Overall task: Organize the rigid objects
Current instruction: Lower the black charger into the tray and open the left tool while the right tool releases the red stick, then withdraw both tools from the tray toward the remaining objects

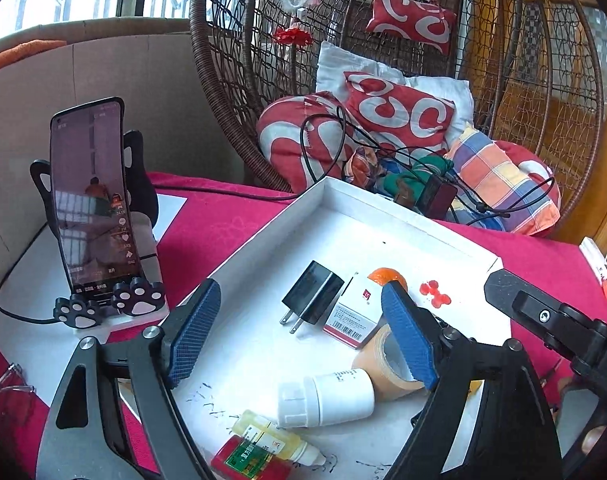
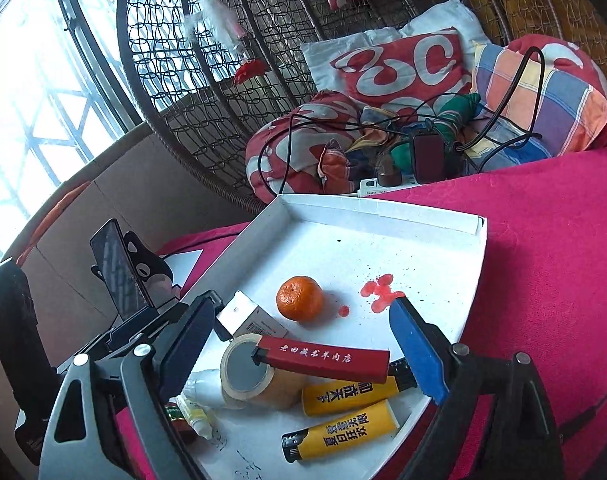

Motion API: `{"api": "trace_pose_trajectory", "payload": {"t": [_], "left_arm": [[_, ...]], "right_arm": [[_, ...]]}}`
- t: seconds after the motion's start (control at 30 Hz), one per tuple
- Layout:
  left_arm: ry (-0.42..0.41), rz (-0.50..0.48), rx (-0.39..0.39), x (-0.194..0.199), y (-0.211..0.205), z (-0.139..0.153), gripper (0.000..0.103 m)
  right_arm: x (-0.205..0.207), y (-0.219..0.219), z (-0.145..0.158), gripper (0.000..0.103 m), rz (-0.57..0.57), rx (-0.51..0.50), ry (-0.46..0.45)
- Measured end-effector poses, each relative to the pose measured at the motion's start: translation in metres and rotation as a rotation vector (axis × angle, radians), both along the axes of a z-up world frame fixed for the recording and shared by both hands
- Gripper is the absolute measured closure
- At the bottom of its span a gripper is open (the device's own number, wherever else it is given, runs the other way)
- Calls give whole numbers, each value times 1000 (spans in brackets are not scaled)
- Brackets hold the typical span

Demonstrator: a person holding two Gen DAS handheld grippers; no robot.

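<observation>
A white tray point(image 1: 403, 212) on the pink cloth holds a black charger point(image 1: 311, 298), a red-and-white box point(image 1: 351, 316), a tape roll point(image 1: 383, 364), a white bottle point(image 1: 327, 398) and a yellow dropper bottle point(image 1: 271, 438). My left gripper point(image 1: 299, 290) hangs open over the charger, gripping nothing. In the right wrist view a red lighter point(image 2: 323, 358) lies across the tape roll point(image 2: 247, 376) and two yellow lighters point(image 2: 351, 396). An orange point(image 2: 299, 298) sits beyond them. My right gripper point(image 2: 303, 308) is open above these, with the red lighter lying loose between its fingers.
A phone on a paw-shaped stand point(image 1: 91, 200) stands left of the tray. A power strip with cables point(image 2: 387, 184) lies behind it, in front of a wicker chair full of cushions point(image 1: 399, 112). Red stains point(image 2: 379, 292) mark the tray floor. Glasses point(image 1: 11, 380) lie at far left.
</observation>
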State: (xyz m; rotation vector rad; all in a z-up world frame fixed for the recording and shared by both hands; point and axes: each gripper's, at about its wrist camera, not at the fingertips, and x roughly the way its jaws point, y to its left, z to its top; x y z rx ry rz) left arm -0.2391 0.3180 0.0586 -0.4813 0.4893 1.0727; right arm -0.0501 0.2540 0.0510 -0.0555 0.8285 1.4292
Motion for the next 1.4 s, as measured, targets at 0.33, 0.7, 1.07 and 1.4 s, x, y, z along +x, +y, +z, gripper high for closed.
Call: {"api": "trace_pose_trajectory", "payload": {"t": [0.33,0.7,1.07,1.4], "left_arm": [[-95,19,69,-19,-44,14,0],[-204,-31,185,-38,-97,41,0],[-132,-222,119,1,-137,20,0],[56,-703,-73,93,-199,-31,0]], "right_arm": [[-7,-46,29,0,-35,152,-41],[0,-152,101,0,-227,463,-224],[77,-204,60,0,-385,220,-184],[104,-220,-14,0,-387,-22,-167]]}}
